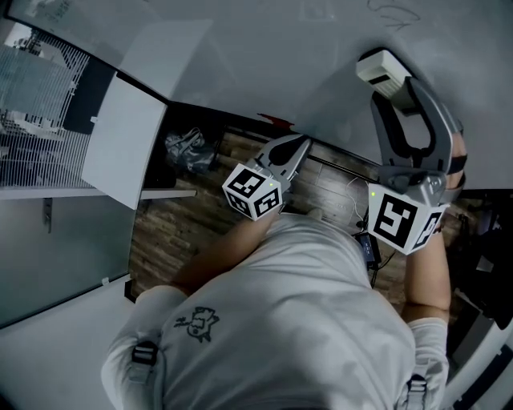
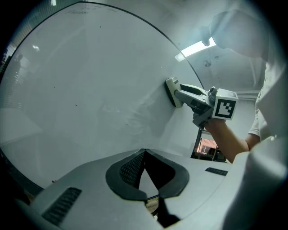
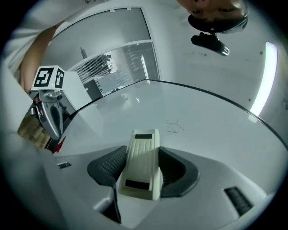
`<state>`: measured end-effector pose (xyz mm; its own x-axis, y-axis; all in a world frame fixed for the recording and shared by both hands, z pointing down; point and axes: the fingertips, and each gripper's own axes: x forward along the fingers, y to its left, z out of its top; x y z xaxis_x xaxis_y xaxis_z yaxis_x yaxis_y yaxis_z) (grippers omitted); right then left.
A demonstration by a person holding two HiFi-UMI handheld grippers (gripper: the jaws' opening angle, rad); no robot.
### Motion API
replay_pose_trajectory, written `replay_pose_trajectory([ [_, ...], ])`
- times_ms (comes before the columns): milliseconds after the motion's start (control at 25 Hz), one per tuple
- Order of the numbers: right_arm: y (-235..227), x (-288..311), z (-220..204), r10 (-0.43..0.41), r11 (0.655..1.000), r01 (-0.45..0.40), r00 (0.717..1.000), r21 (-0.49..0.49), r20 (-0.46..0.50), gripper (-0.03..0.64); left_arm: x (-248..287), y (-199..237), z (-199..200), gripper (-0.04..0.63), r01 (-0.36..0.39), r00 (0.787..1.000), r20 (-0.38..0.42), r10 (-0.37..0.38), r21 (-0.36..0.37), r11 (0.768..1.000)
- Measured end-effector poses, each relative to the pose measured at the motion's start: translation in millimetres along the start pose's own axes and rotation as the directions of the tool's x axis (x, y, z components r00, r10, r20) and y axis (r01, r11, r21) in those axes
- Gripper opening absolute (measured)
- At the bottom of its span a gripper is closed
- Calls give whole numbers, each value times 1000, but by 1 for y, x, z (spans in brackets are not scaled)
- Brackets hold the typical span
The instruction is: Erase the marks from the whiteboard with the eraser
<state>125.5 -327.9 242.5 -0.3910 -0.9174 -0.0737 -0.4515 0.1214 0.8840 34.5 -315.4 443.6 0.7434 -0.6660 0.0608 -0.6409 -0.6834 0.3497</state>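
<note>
The whiteboard (image 1: 264,56) fills the top of the head view. A faint scribbled mark (image 1: 393,14) sits on it just above the cream eraser (image 1: 383,68). My right gripper (image 1: 394,86) is shut on that eraser and presses it against the board. In the right gripper view the eraser (image 3: 141,164) lies between the dark pads (image 3: 167,167), and the scribble (image 3: 173,127) is just beyond it. My left gripper (image 1: 304,142) hangs lower, near the board's bottom edge, shut and holding nothing. Its tips meet in the left gripper view (image 2: 144,151), where the eraser (image 2: 172,92) touches the board (image 2: 90,90).
A white panel (image 1: 128,152) leans at the left beside a wire grid (image 1: 36,88). A dark bag (image 1: 186,150) and cables (image 1: 353,200) lie on the wooden floor below the board. Something small and red (image 1: 276,122) rests at the board's lower edge.
</note>
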Motion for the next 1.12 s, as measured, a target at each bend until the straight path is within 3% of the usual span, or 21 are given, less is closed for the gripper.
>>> replay_pose_trajectory([
  [160,18,3,-6,12,1000,-12,1000,12,-13,235,-3,2,-1,8,-11,1000,1,11,2,1000],
  [400,111,18,-25,171,985,-171,985,21,-15,235,-9,3,-2,8,-30,1000,-8,30,16,999],
  [760,231,21,-71,402,914,-406,907,-7,-120,235,-17,7,-6,8,-38,999,-31,39,13,999],
  [920,221,15,-76,397,916,-401,909,-5,-125,235,-15,4,-8,8,-30,999,-37,31,15,999],
  [1120,153,9,-54,301,954,-300,951,27,-75,235,-11,-3,-7,8,-12,999,-38,13,20,1000],
])
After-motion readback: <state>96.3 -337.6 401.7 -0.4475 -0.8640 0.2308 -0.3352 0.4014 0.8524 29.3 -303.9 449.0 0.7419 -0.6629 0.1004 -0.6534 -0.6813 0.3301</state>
